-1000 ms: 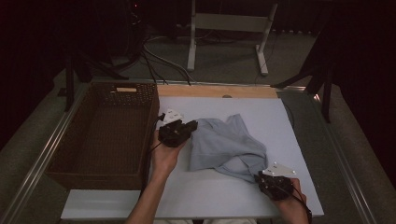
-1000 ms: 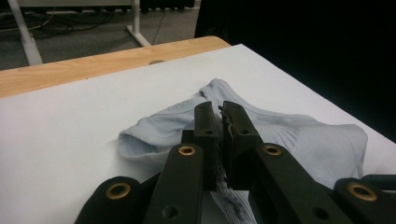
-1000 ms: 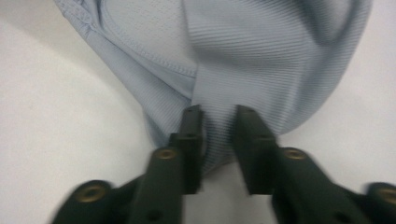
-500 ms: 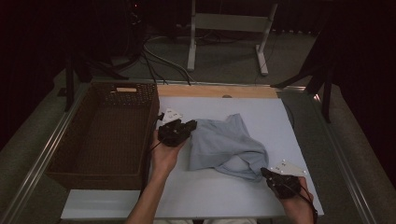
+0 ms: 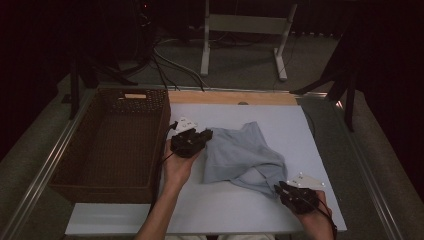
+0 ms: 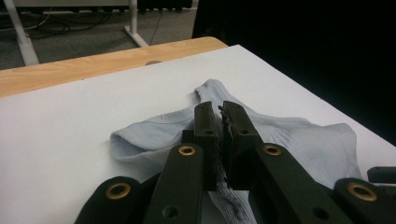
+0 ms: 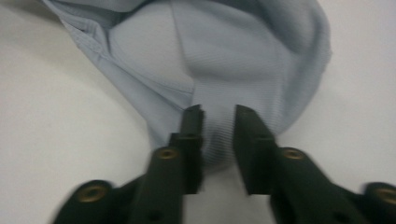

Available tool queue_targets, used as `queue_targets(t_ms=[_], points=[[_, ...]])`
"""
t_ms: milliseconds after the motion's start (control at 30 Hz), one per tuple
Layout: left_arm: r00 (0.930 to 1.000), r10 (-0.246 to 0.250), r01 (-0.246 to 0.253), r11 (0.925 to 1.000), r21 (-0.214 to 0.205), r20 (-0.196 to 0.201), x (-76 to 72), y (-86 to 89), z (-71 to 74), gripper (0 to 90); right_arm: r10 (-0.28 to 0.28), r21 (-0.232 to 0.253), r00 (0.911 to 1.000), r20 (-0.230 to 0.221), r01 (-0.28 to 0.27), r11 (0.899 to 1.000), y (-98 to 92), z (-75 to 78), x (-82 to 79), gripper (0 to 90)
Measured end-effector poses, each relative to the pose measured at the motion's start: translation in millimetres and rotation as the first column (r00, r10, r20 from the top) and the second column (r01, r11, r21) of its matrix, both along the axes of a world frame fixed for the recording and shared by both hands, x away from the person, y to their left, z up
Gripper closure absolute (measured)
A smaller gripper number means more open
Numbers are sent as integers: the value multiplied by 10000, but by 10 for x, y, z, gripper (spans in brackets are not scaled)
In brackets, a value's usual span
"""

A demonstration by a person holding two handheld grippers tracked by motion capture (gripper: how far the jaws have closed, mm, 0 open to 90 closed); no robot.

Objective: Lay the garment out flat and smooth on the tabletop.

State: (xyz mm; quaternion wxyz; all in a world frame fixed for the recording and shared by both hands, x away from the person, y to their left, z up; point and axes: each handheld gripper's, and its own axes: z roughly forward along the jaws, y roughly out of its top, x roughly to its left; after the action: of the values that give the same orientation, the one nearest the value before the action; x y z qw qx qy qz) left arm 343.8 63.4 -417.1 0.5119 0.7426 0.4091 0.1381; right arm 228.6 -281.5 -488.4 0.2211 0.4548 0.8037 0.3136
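Cloth (image 5: 242, 157), pale blue and rumpled, on white mat (image 5: 310, 130) mid-table, right of basket (image 5: 70, 177). Left gripper (image 5: 206, 134) at cloth's left edge, jaws pressed together on a fold of it; in left gripper view a strip of cloth (image 6: 289, 140) pinched between the two black jaws, rest of it spread beyond toward far right of mat (image 6: 70, 121). Left hand (image 5: 177, 167) on mat just beside basket wall. Right gripper (image 5: 278, 189) at cloth's near right corner, low over mat, held by right hand (image 5: 312, 212) at near edge. Right jaws a little apart, having just been opening; in right gripper view a narrow tail of cloth (image 7: 243, 60) lying in the gap between them, pads not pressing on it, that view blurred. Basket brown, woven, standing left of mat with wooden handle (image 5: 135, 95) on far wall. Strip of bare wood (image 5: 230, 97) along far edge of table. Dark floor with cables and grey stand legs (image 5: 280, 65) beyond.
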Motion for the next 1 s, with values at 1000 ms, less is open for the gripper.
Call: queue_targets(t_ms=[1000], points=[[9992,402,-402,9991,121,18,38,100,20,875,-1708,359,9730,1550,1672,9853,-507,379,-63,900]])
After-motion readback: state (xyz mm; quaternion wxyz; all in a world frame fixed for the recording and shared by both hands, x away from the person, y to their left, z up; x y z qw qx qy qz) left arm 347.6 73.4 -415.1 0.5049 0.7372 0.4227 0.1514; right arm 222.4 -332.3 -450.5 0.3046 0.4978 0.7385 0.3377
